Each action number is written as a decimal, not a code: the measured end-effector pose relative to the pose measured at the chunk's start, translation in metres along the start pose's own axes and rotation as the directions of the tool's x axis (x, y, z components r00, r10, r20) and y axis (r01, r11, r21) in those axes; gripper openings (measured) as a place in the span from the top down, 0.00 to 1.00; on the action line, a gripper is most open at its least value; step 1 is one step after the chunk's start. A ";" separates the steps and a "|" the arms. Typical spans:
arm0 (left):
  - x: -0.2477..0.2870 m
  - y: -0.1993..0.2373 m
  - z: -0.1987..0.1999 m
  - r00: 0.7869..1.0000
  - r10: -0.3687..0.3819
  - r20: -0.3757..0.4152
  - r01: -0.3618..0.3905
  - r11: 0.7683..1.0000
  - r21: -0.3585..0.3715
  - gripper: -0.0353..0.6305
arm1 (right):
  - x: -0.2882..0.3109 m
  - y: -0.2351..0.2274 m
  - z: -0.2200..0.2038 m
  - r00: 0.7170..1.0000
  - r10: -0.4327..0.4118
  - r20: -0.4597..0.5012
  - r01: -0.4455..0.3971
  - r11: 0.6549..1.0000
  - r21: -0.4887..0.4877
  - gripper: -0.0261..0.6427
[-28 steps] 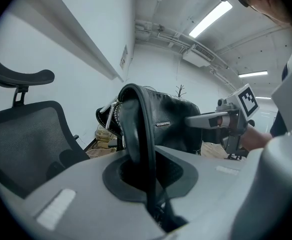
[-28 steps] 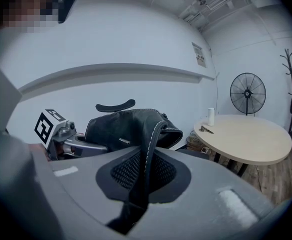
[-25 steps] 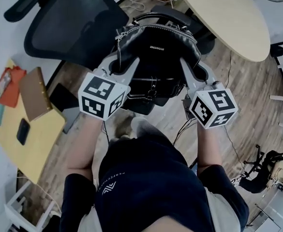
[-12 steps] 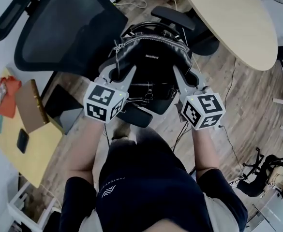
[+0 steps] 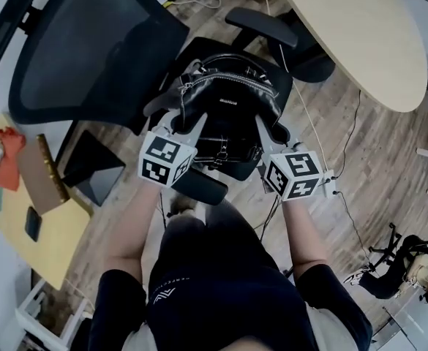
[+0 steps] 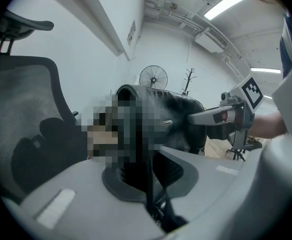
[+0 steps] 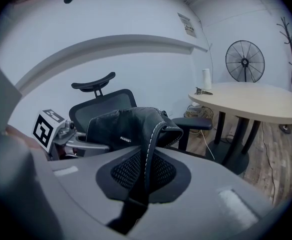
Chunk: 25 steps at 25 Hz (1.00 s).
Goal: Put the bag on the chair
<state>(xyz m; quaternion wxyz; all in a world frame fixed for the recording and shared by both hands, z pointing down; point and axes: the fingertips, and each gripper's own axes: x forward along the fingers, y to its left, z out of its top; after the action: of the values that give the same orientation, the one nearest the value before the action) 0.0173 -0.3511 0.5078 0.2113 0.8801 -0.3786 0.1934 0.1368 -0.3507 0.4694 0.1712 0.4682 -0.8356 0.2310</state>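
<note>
A black leather bag [image 5: 232, 101] with a silver zip hangs between my two grippers, low over the seat of a black mesh office chair [image 5: 89, 50]. Whether it rests on the seat I cannot tell. My left gripper [image 5: 183, 117] is shut on a strap at the bag's left end, and the strap [image 6: 148, 184] runs between its jaws. At the right end my right gripper [image 5: 272, 127] is shut on a stitched strap [image 7: 146, 159]. The bag [image 7: 121, 126] fills the middle of the right gripper view, with the chair's back and headrest [image 7: 103, 101] behind it.
A round beige table [image 5: 360, 28] stands right of the chair, close to its armrest [image 5: 261, 26]. A yellow table [image 5: 31, 203] with a book and a phone is at the left. Cables [image 5: 312, 134] lie on the wooden floor. A fan [image 7: 244, 61] stands far behind.
Both grippers have gone down together with the bag, away from the head camera and closer to the chair seat. Their hold on the straps looks the same.
</note>
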 end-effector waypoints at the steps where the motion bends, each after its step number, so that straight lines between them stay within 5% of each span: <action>1: 0.005 0.001 -0.005 1.000 -0.006 -0.012 0.006 1.000 0.004 0.87 | 0.003 -0.003 -0.006 1.000 -0.006 -0.009 0.006 1.000 0.009 0.92; 11: 0.049 0.021 -0.053 0.994 -0.052 -0.092 0.053 0.999 0.007 0.85 | 0.033 -0.021 -0.059 0.996 -0.055 -0.075 0.060 0.996 0.062 0.92; 25: 0.062 0.054 -0.085 0.997 0.006 -0.072 -0.011 0.998 -0.069 0.73 | 0.059 -0.018 -0.081 0.998 -0.004 -0.066 0.005 1.000 0.019 0.90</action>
<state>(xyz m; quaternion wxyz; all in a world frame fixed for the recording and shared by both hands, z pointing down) 0.0015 -0.3771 0.6224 0.2543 0.8631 -0.3810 0.2127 0.1279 -0.3563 0.5712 0.1947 0.4637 -0.8262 0.2538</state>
